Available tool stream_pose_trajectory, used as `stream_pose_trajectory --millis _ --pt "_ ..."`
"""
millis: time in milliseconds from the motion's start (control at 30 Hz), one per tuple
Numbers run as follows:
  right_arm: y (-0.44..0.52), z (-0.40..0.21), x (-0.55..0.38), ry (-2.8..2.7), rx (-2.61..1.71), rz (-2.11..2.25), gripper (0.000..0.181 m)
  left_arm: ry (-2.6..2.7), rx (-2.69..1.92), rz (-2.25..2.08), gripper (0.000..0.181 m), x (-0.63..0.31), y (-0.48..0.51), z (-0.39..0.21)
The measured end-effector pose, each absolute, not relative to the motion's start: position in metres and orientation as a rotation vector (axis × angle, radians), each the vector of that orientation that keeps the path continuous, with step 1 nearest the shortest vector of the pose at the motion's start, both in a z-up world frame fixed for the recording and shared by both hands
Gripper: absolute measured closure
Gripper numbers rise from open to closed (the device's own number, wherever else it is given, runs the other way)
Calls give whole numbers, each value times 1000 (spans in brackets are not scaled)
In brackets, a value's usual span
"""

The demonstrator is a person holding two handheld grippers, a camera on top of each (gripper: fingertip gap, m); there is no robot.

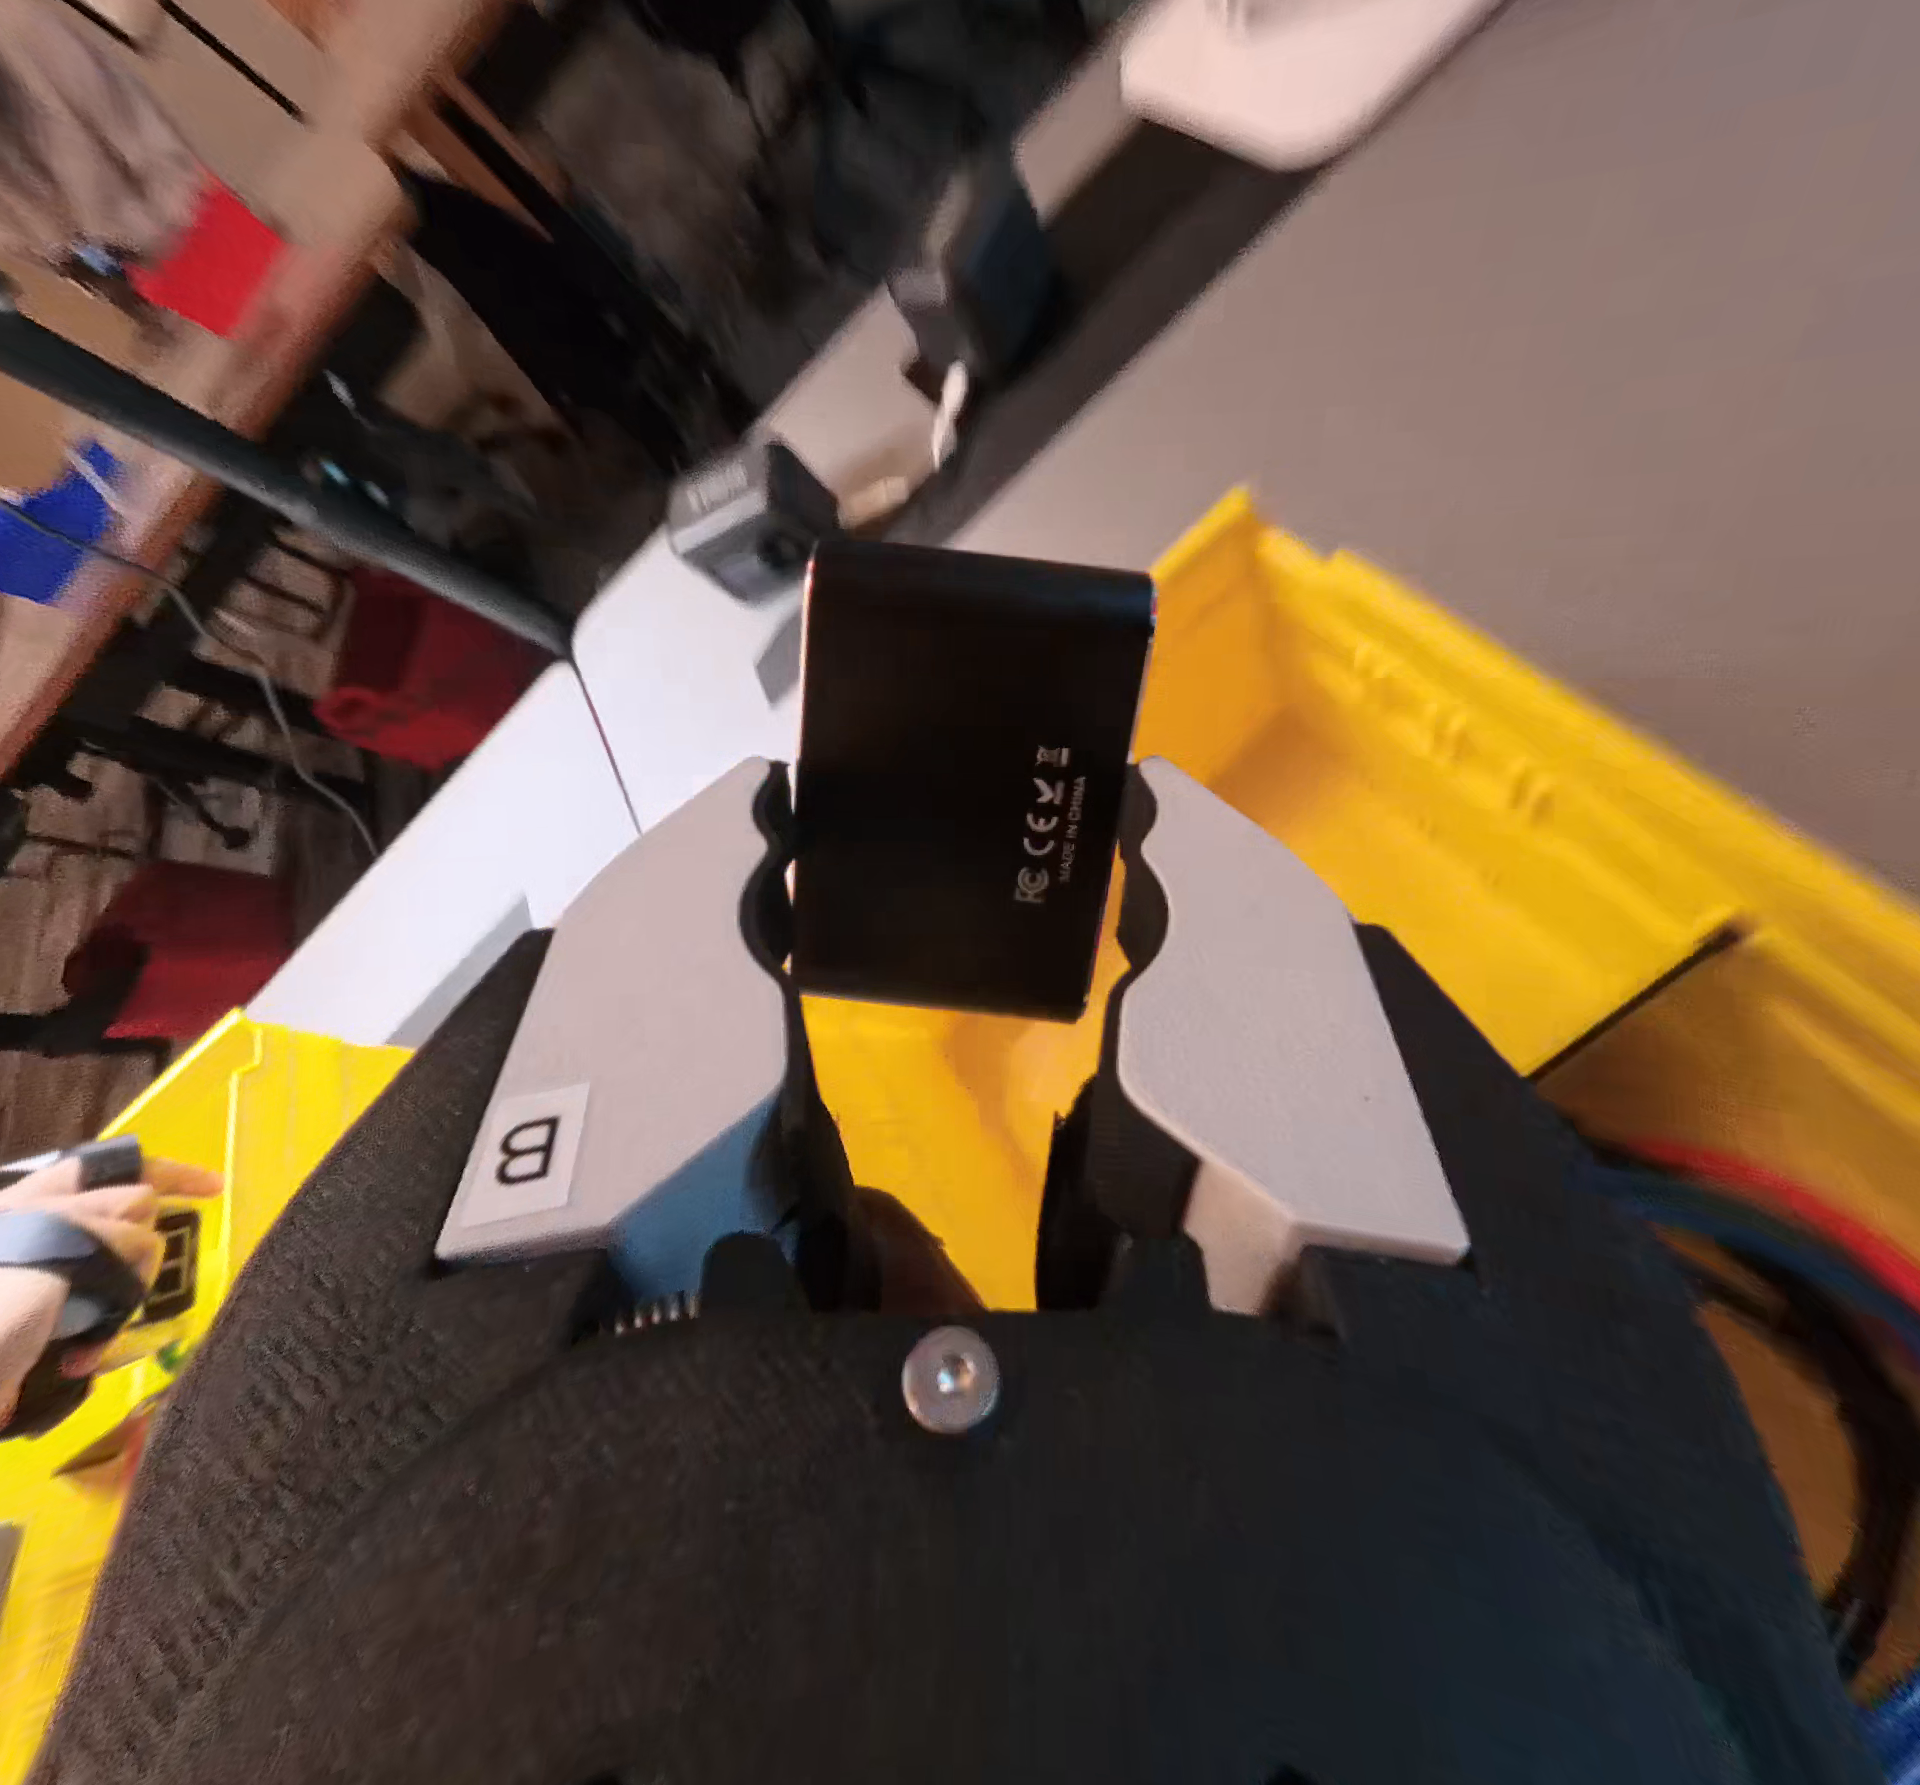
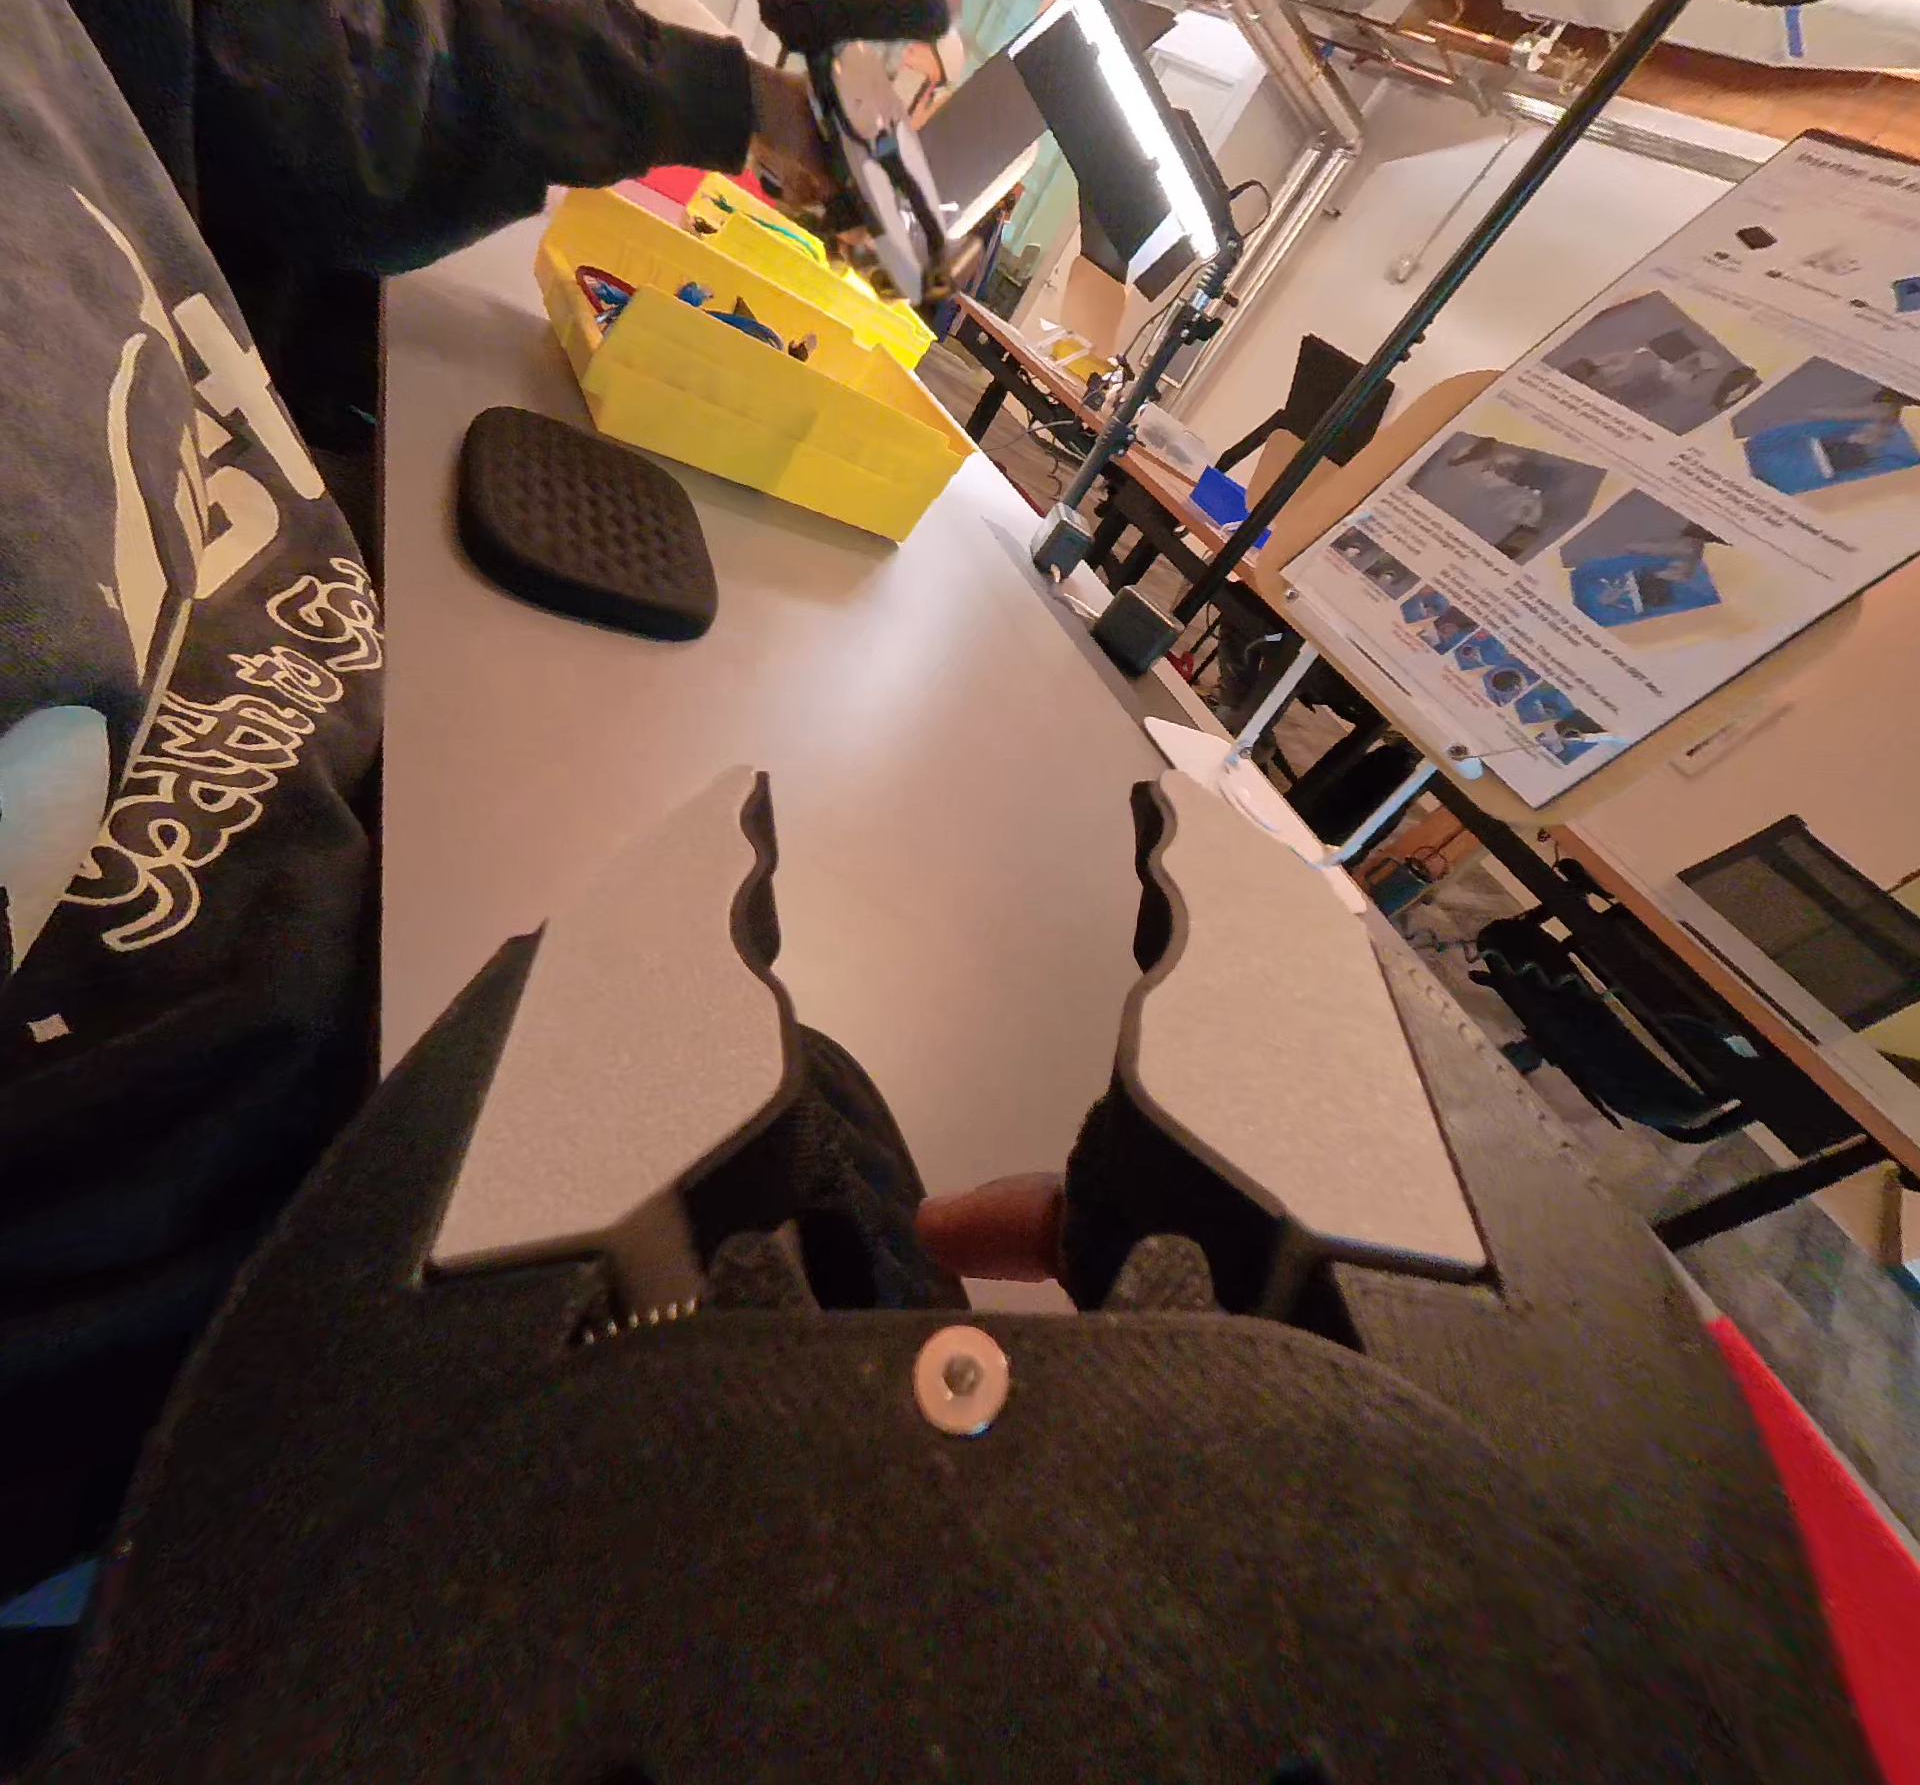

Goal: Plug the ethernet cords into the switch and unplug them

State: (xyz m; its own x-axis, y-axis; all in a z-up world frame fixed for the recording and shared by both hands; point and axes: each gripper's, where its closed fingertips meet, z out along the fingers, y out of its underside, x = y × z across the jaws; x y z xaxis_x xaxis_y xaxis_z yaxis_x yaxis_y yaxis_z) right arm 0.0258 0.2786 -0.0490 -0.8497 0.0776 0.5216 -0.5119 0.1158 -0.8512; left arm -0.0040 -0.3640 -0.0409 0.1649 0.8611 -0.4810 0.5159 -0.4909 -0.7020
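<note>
In the left wrist view, my left gripper (image 1: 951, 862) clamps the black switch (image 1: 961, 779) between its fingers, lifted above the yellow bin (image 1: 1455, 800) where coloured cords (image 1: 1787, 1216) lie low to my right. In the right wrist view, my right gripper (image 2: 951, 862) gapes wide and empty over the grey table (image 2: 883, 696). I judge this the fetching step; next I should set the switch down and pick a cord.
</note>
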Motion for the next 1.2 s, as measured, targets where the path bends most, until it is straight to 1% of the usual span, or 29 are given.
stream_pose_trajectory --millis 100,200,267,333,433,533,600,633,667,700,800,867,933,967,1000,1033,1067,1133,1200 --pt "271 -52 30 -1961 436 1810 114 -1170 -1743 1336 121 4 -320 6" --pt "260 -56 33 -1951 448 1832 115 -965 -1449 1299 121 25 -254 46" --pt "252 -55 34 -1918 438 1860 116 -849 -1324 1300 121 43 -210 61" --pt "240 -52 39 -1871 418 1924 116 -744 -1300 1377 121 59 -168 63" --pt "217 -49 45 -1824 365 2013 116 -596 -1365 1631 121 73 -110 52" --pt "189 -55 53 -1904 292 2080 115 -395 -1496 1883 121 76 -50 27" --pt "170 -56 57 -1960 221 2125 119 -242 -1566 2070 122 74 -17 9" --pt "162 -55 60 -1975 191 2152 126 -159 -1610 2158 122 72 -3 -2" --pt "154 -54 63 -1996 162 2175 144 -73 -1642 2244 121 70 10 -12" --pt "146 -54 64 -2029 124 2187 155 7 -1676 2305 122 67 23 -22" --pt "123 -56 74 -2119 114 2197 153 141 -1733 2276 122 61 58 -53" --pt "109 -61 75 -2153 142 2135 136 163 -1760 2213 122 58 72 -66" --pt "98 -70 76 -2213 187 2049 131 185 -1771 2207 122 57 78 -72" --pt "93 -74 78 -2239 206 2023 131 201 -1773 2201 121 58 81 -74" --pt "89 -76 80 -2251 223 2016 137 221 -1787 2182 122 58 85 -78" --pt "87 -77 82 -2248 249 2027 151 236 -1796 2172 121 59 88 -81" --pt "85 -77 81 -2224 252 2029 157 247 -1794 2178 121 60 89 -82" --pt "85 -77 81 -2186 292 2031 157 258 -1768 2199 120 60 89 -82" --pt "87 -73 81 -2123 297 2072 157 180 -1730 2124 118 61 88 -81"
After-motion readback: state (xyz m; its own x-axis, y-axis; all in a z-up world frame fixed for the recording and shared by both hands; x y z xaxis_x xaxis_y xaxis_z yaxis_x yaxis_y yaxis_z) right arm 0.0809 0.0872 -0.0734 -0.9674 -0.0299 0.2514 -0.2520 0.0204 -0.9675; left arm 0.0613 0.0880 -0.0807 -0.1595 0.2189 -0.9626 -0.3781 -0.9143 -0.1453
